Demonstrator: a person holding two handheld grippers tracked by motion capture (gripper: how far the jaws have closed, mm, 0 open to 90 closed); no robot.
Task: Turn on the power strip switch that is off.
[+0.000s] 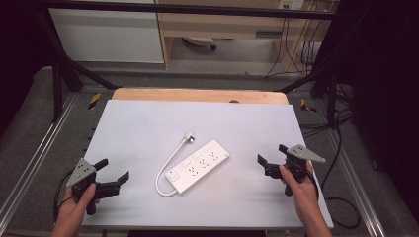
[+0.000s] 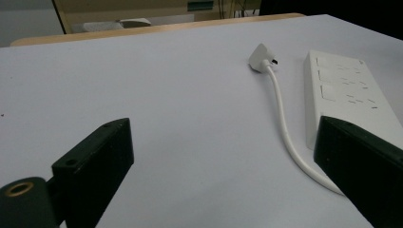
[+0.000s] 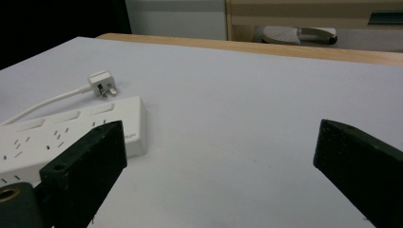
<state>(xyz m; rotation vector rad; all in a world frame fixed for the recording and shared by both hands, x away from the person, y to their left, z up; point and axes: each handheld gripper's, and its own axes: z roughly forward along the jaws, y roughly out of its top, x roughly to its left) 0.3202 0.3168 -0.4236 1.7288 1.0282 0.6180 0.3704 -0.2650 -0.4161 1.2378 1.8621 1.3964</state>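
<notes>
Each hand grips a black tool — the left gripper [image 1: 112,169] at the lower left of the frame, the right gripper [image 1: 271,155] at the lower right. Both carry a grey three-cornered plate with small screw holes, blocky matte jaws and a black cable trailing off; the forearms are bare — no sleeves.

Right gripper [image 3: 221,166] over the table, jaws wide apart

White power strip [image 3: 71,130] lies at the left by the left jaw; its plug [image 3: 102,83] rests farther off on the pale table [image 3: 237,95].
</notes>
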